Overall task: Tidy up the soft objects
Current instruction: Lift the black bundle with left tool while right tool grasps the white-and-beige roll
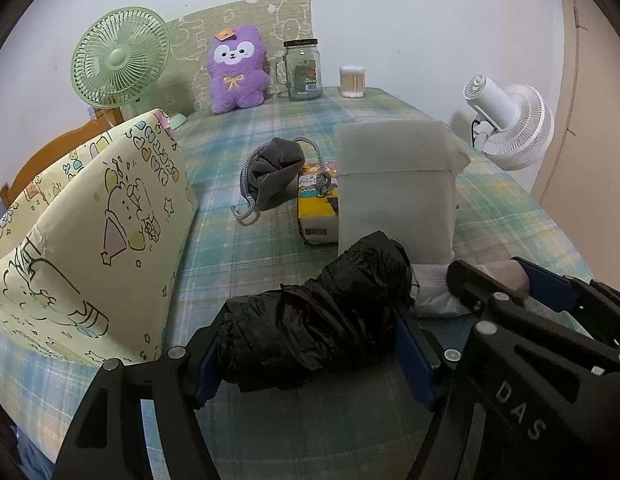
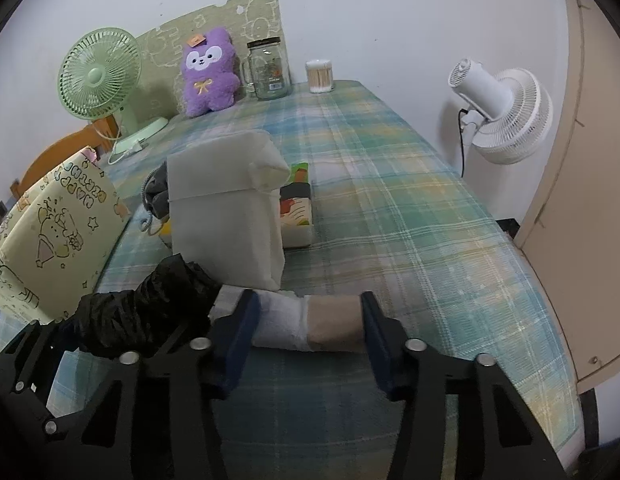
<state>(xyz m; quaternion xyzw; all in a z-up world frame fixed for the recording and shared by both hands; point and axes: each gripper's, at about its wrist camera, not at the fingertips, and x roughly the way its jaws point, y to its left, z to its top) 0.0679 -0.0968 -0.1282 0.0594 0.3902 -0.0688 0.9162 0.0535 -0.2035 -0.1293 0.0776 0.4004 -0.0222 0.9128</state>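
Note:
My left gripper (image 1: 306,354) is shut on a roll of crumpled black plastic (image 1: 318,316), which lies low over the plaid bed cover; it also shows in the right wrist view (image 2: 150,312). My right gripper (image 2: 306,322) is shut on a white and tan roll (image 2: 310,322), just right of the black roll; it also shows in the left wrist view (image 1: 506,276). A white foam pad (image 1: 394,192) stands upright just beyond both rolls. A grey drawstring pouch (image 1: 274,172) and a purple plush (image 1: 236,68) lie farther back.
A yellow tissue pack (image 1: 316,208) lies by the pad. A patterned pillow (image 1: 90,232) stands at the left. A green fan (image 1: 118,60), a glass jar (image 1: 302,70) and a cotton swab tub (image 1: 352,82) line the far wall. A white fan (image 1: 510,124) is at the right.

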